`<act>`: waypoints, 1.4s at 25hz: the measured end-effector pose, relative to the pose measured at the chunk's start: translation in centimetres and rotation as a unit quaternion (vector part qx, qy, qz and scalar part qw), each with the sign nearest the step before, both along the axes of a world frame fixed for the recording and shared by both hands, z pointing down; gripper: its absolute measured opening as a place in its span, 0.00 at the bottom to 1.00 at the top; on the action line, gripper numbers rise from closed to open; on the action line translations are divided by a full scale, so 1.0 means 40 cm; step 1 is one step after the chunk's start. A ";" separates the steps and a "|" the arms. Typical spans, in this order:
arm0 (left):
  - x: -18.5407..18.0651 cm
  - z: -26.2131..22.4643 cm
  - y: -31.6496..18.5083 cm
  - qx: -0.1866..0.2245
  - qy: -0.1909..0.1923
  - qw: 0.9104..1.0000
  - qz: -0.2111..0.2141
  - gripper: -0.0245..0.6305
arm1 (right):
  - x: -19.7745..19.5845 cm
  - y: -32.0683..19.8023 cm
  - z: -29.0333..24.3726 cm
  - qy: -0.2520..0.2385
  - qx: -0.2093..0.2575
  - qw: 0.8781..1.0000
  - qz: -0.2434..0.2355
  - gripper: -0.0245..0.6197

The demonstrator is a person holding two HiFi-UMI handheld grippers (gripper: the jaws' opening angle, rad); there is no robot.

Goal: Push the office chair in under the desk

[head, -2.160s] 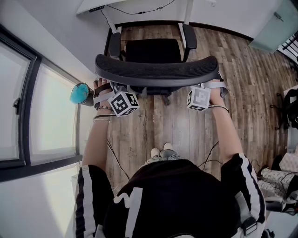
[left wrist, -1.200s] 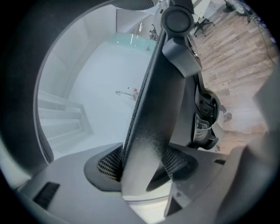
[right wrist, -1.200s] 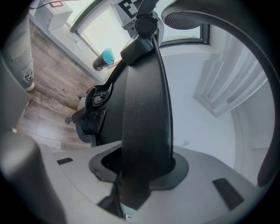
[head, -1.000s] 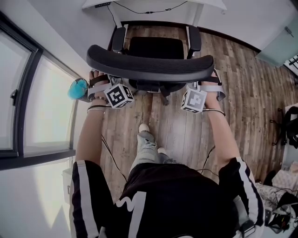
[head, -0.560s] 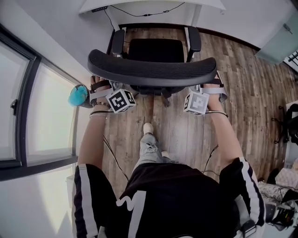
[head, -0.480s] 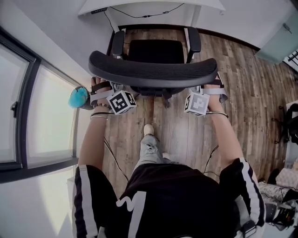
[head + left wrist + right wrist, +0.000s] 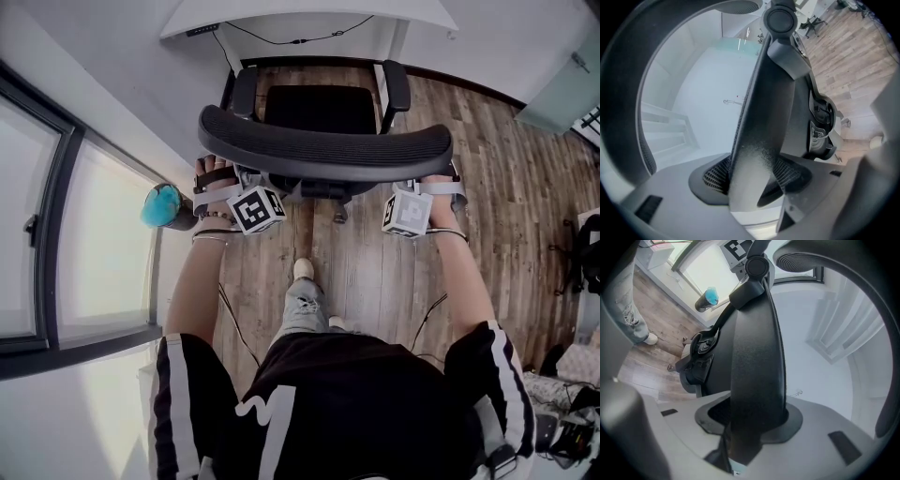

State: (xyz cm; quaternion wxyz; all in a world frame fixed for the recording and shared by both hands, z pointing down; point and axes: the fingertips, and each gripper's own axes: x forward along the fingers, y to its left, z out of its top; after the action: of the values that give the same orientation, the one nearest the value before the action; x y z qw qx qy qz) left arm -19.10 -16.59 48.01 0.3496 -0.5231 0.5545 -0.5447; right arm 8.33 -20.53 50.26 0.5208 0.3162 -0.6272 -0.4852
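Black mesh-backed office chair (image 7: 323, 150) upright, seat near white desk (image 7: 309, 11)

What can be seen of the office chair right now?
The office chair is black, with a curved mesh backrest in a plastic frame, a dark seat and two armrests. Its base is mostly hidden beneath the backrest. It stands upright on the wood floor, seat facing the desk, seemingly not yet tucked under. The left gripper and right gripper each clamp a side edge of the backrest frame.
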 end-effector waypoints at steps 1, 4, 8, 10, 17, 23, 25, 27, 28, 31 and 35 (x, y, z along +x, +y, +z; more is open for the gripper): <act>-0.005 -0.001 -0.006 0.000 0.003 1.000 -0.002 0.44 | -0.005 -0.004 -0.002 0.000 0.003 1.000 -0.001 0.30; -0.011 0.000 -0.011 0.003 0.001 1.000 -0.003 0.44 | -0.011 -0.014 -0.001 -0.002 0.003 1.000 0.002 0.30; -0.007 0.001 -0.036 0.010 -0.007 1.000 0.003 0.44 | -0.007 -0.039 -0.005 -0.001 -0.002 1.000 0.002 0.30; -0.008 0.004 -0.047 0.008 -0.014 1.000 0.005 0.44 | -0.007 -0.047 0.001 0.001 -0.006 1.000 0.000 0.30; -0.024 0.000 -0.101 0.004 -0.012 1.000 -0.004 0.44 | -0.020 -0.100 -0.001 0.003 -0.007 1.000 0.003 0.30; -0.031 0.005 -0.155 0.012 -0.017 1.000 -0.001 0.44 | -0.024 -0.154 -0.001 0.006 -0.017 1.000 0.008 0.29; -0.036 0.001 -0.168 0.009 -0.017 1.000 -0.003 0.45 | -0.030 -0.168 0.002 0.006 -0.017 1.000 0.006 0.28; -0.045 0.001 -0.191 0.011 -0.016 1.000 -0.004 0.45 | -0.040 -0.187 0.004 0.006 -0.019 1.000 0.003 0.28; -0.048 0.002 -0.202 0.011 -0.017 1.000 -0.003 0.45 | -0.044 -0.196 0.004 0.005 -0.020 1.000 0.003 0.28; -0.056 0.007 -0.226 0.010 -0.022 1.000 0.001 0.45 | -0.048 -0.216 0.003 0.004 -0.021 1.000 0.009 0.28; -0.069 0.000 -0.252 0.008 -0.029 1.000 0.000 0.45 | -0.062 -0.250 0.006 0.005 -0.028 1.000 0.007 0.28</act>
State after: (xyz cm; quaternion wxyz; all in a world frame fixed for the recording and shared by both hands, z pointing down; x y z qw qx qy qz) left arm -21.85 -26.69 48.02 0.3690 -0.5043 0.5487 -0.5553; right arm 5.84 -30.52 50.48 0.5358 0.3031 -0.6360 -0.4653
